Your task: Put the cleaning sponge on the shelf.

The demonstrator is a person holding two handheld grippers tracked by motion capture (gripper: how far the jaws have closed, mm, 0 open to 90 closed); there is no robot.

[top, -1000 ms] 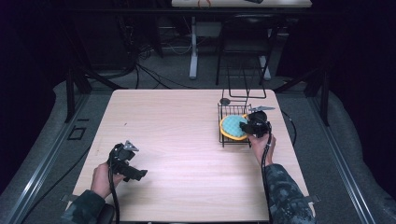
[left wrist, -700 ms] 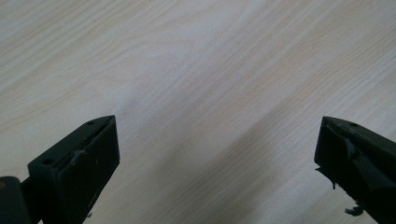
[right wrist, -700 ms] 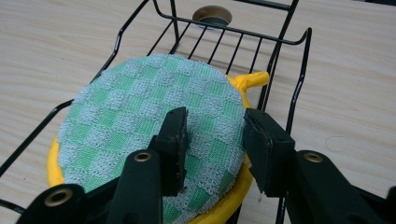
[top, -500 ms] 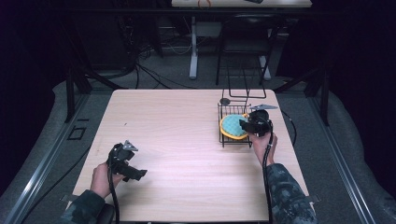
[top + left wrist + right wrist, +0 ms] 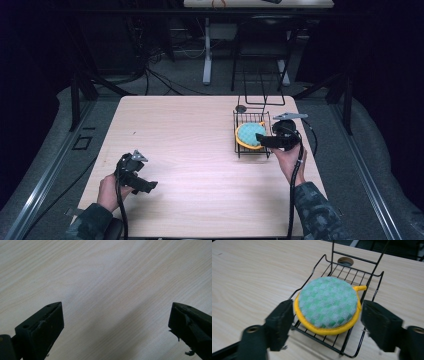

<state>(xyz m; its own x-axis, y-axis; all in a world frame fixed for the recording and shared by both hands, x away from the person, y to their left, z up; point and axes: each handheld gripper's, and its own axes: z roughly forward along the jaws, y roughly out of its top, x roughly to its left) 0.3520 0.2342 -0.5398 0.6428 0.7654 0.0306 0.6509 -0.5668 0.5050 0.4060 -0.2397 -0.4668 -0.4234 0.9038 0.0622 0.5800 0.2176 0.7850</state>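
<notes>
- Lying flat in the black wire rack (image 5: 352, 277), the round pot holder (image 5: 328, 303) has a green-and-white checked face, a yellow piped rim and a small yellow loop (image 5: 360, 288) at its far edge; in the high view the pot holder (image 5: 250, 134) sits in the rack (image 5: 251, 116) near the right edge of the table (image 5: 190, 150)
- Judging from the quilted cloth, it should be light, soft and floppy; it will likely droop if lifted by one edge; it looks neither fragile nor slippery, since terry-like fabric gives pads plenty of bite
- Gripping points: the yellow rim at the near side looks the best place, as the binding is thicker and firmer than the face; the loop is a second option, though small and close to the rack's wire wall
- Right gripper (image 5: 327, 322) has just been opening; its jaws stand apart on either side of the pad's near edge, pressing on nothing; the cloth rests on the wires by its own weight; in the high view this right gripper (image 5: 265, 141) hovers at the rack's near right side
- Left gripper (image 5: 116, 325) is spread wide over bare wood with nothing between the jaws; in the high view the left gripper (image 5: 145, 186) rests low near the table's front left, well apart from the rack
- Risk, as I judge it: a pinch taken too deep may catch a rack wire along with the fabric; a shallow bite on the rim alone seems safer
</notes>
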